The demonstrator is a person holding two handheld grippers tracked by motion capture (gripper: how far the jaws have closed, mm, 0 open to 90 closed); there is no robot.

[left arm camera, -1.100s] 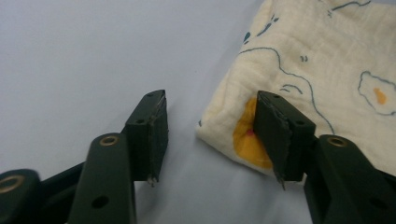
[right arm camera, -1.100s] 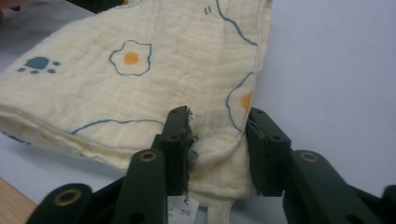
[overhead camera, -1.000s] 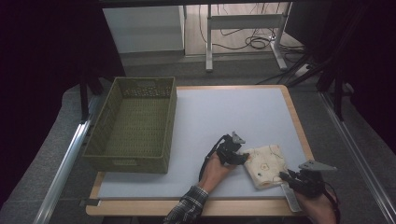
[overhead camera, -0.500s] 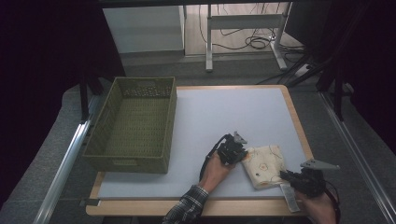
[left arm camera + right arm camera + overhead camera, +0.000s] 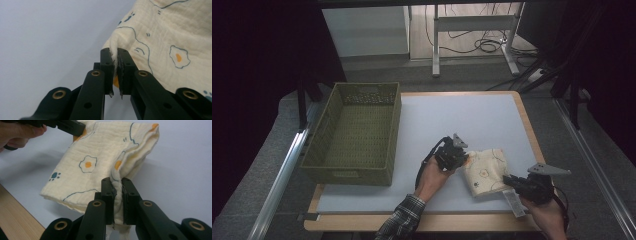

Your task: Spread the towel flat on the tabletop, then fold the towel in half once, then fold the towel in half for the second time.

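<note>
A: Dark room, cables on the floor behind; a pale blue-grey surface with a wooden edge, and a green woven basket at its left side. Where's the thing being worked on?

B: The cream cloth, printed with fried eggs and paw marks, lies folded near the front right of the surface, well apart from the basket. The left gripper has its fingers clamped on one corner; the right gripper has its fingers pinched on a bunched edge.

A: How will it handle?

B: Light, soft and limp, I'd judge. It will sag between holds, so corners and edges are the sensible grip points.

A: Anything unclear?

B: The layers inside the fold are hidden, and how deep the fabric sits between either pair of fingers is hard to tell.
</note>
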